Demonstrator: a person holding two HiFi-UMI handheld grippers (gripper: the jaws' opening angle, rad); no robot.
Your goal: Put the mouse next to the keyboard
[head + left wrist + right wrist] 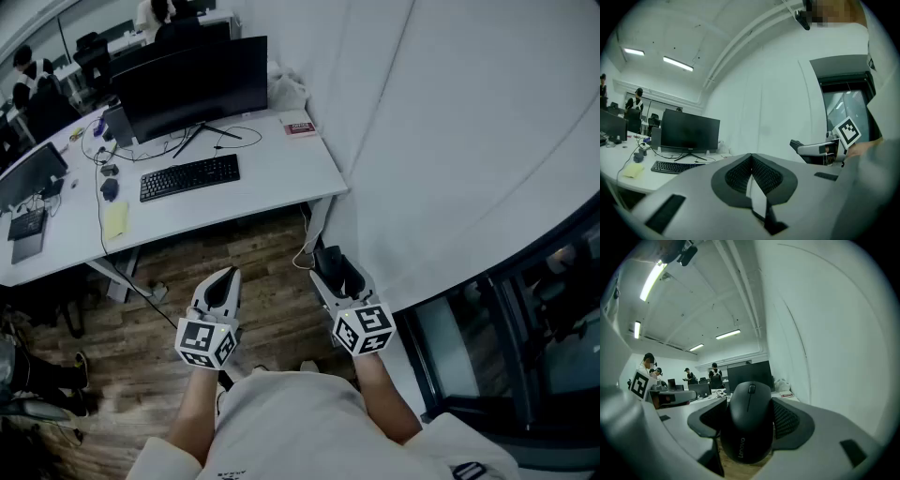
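A black mouse point(749, 425) sits between the jaws of my right gripper point(750, 423), whose pads press on both its sides. In the head view that right gripper point(328, 264) hangs over the wooden floor, short of the white desk point(272, 183), with the mouse point(330, 262) dark at its tip. The black keyboard point(189, 176) lies on the desk in front of a dark monitor point(192, 86); the left gripper view has the keyboard point(675, 167) low at its left. My left gripper point(223, 283) is held beside the right one, its jaws point(751, 176) closed together with nothing in them.
On the desk's left part lie a second dark mouse point(110, 188), a yellow notepad point(115, 221) and cables. A red and white box point(300, 126) sits at the back right corner. A white wall runs along the right. People stand at far desks.
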